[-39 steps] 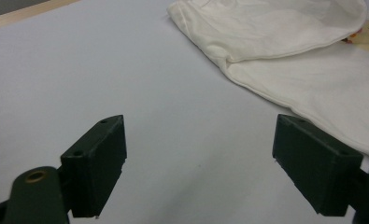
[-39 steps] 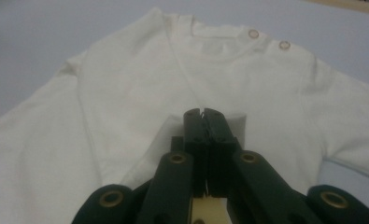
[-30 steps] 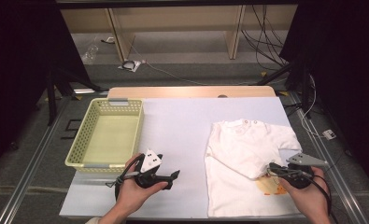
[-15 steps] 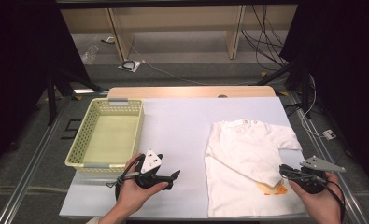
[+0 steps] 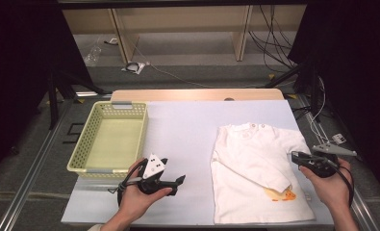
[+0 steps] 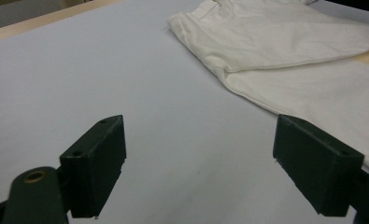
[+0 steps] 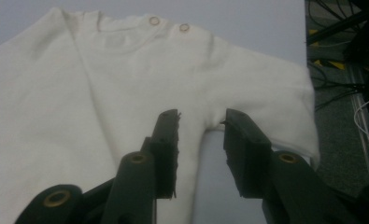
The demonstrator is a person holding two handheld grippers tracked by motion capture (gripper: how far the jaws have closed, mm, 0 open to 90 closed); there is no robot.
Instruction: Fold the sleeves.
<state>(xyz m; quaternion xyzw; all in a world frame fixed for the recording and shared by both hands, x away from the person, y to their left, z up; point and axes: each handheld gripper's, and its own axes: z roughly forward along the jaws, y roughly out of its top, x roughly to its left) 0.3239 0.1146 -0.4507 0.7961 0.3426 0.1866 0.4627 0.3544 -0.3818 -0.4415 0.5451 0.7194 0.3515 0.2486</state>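
I see a big white table [image 5: 187, 139] in front of me. On its right side lies a small white shirt [image 5: 255, 168], spread flat, with one long sleeve folded across its front. Low on the shirt is a yellow duck picture [image 5: 280, 194]. Two little round snaps [image 7: 168, 24] sit at the neck of the shirt.

On the left side of the table stands a pale yellow basket [image 5: 84, 147] with holes in its walls. It is well apart from the shirt.

My right gripper [image 5: 296, 156] is at the right edge of the shirt, just above the cloth near the sleeve. Its jaws have just been opening. In the right gripper view there is a small gap between them, and nothing is pinched in it. The shirt lies just past the tips.

My left gripper [image 5: 179, 180] is low over the bare table, between the basket and the shirt, close to the near edge. Its jaws stand wide apart with only table between them. The shirt's edge is near the one jaw.
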